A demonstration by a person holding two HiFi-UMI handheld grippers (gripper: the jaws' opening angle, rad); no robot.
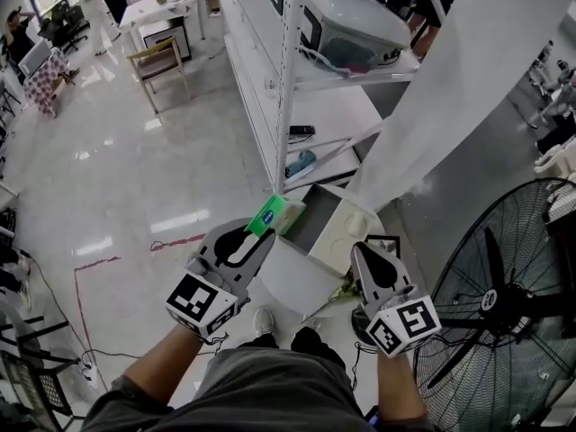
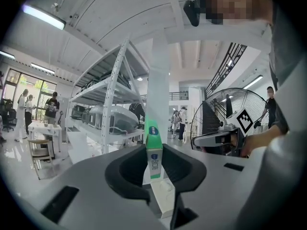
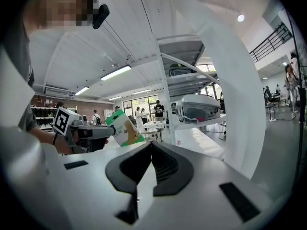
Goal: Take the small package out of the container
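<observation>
Green-and-white small package (image 1: 273, 214): we recorded it clamped edge-on between the pads of the left gripper (image 1: 263, 228), up by the near-left rim of the white container (image 1: 355, 219) and, as we judged, already clear of its hollow. Right gripper (image 1: 362, 252): jaws together, nothing in them, near the container's right wall. Handling note: we judged the hold narrow and set on the pack's lower end, so we advised an even squeeze, a level carry away from the rim, and a wide berth of the shelf post (image 1: 286, 88) and fan (image 1: 504, 304).
</observation>
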